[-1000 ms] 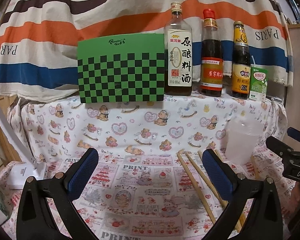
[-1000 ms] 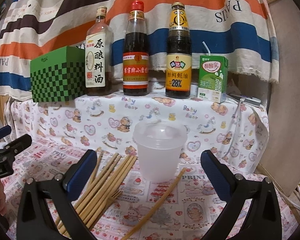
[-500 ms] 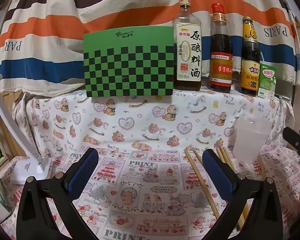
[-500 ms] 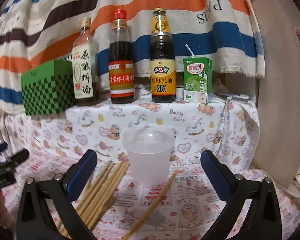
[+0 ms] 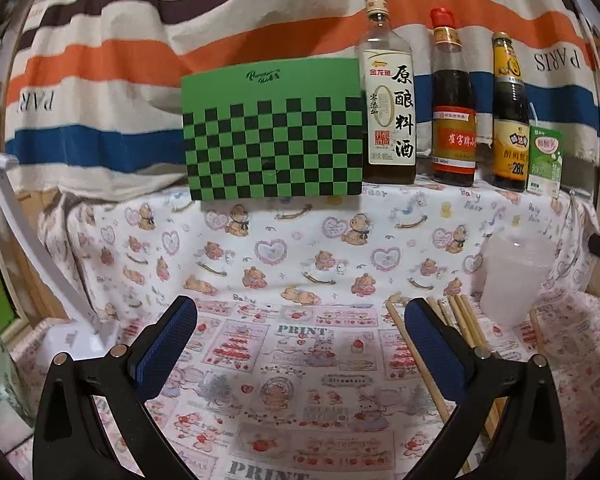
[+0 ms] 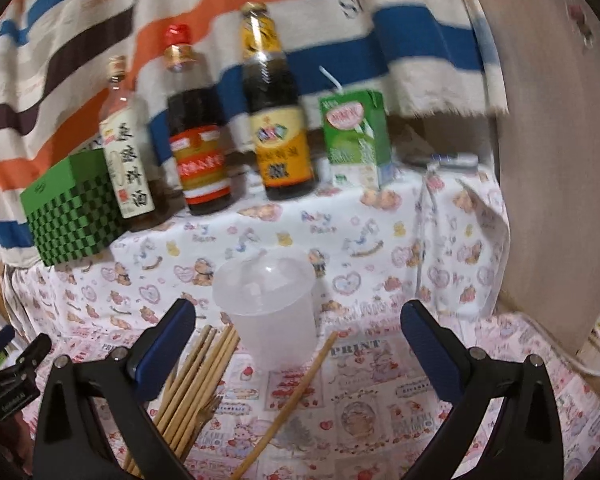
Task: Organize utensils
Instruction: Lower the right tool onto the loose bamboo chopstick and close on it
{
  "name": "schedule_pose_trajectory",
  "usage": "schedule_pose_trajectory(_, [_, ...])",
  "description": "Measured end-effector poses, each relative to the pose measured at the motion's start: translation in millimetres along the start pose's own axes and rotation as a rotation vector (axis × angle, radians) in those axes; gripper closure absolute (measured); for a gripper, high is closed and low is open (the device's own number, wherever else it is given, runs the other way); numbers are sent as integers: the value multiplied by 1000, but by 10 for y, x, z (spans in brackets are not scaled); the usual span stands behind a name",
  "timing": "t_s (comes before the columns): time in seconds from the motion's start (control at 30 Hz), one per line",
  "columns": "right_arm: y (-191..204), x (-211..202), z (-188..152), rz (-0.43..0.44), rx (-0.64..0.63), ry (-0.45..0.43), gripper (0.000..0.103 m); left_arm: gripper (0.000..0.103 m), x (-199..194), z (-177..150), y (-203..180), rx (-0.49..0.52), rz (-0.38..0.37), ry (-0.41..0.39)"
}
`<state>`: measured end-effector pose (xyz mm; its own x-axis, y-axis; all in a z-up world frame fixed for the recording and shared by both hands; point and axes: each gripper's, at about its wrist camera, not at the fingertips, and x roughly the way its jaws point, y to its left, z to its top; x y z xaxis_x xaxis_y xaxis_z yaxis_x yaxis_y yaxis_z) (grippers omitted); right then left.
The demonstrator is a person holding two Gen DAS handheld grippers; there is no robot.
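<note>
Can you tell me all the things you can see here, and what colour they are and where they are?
chopsticks: a bundle, exact number unclear, light wood, lying on the cloth left of the cup
single chopstick: one, light wood, lying apart, in front of the cup
cup: one, clear plastic, upright on the lower cloth
bottles: three, one pale and two dark, on the raised shelf
drink carton: one, green, right of the bottles
box: one, green with black checks, left of the bottles
lamp: one, white, far left
left tool: one, black with blue pads, open, empty
right tool: one, black with blue pads, open, empty
</note>
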<state>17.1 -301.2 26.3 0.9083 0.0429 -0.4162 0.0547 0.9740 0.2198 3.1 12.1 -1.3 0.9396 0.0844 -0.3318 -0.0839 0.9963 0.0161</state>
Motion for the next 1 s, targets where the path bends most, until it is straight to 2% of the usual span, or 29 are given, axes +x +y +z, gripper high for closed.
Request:
schedule_pose_trajectory(0.13, [-100, 158, 24, 9, 12, 58, 14, 0, 92, 1, 77, -27, -11, 48])
schedule_pose_trajectory(0.2, [-147, 269, 22, 31, 18, 113, 21, 0, 106, 5, 68, 20, -5, 52])
schedule_pose_trajectory(0.27, [-194, 387, 8, 57, 35, 183, 37, 0, 115, 27, 88, 47, -10, 60])
schedule_pose_trajectory(0.33, [-240, 491, -19, 78, 48, 233, 47, 2, 143, 61, 133, 34, -27, 96])
schedule_pose_trajectory(0.37, [-253, 546, -42, 89, 56, 259, 55, 4, 155, 68, 151, 25, -27, 108])
schedule_pose_trajectory(0.43, [-281, 628, -81, 108, 72, 312, 65, 24, 198, 78, 155, 14, -18, 139])
schedule_pose_trajectory(0.47, [-290, 654, -91, 118, 79, 332, 68, 28, 244, 99, 141, 5, -17, 171])
schedule_pose_trajectory(0.53, [-306, 690, -100, 137, 93, 357, 71, 31, 357, 168, 85, -14, -60, 246])
schedule_pose_trajectory(0.6, [-320, 714, -103, 136, 95, 369, 73, 31, 439, 257, 16, -35, -105, 282])
schedule_pose_trajectory(0.77, [-375, 909, -172, 87, 124, 477, 77, 31, 510, 349, -46, -142, -90, 253])
schedule_pose_trajectory(0.9, [-245, 1021, -159, 42, 118, 552, 77, 32, 520, 235, -84, -118, -88, 231])
schedule_pose_trajectory(1.0, [-111, 1081, -182, -5, 63, 576, 77, 31, 543, 108, -69, -75, -39, 239])
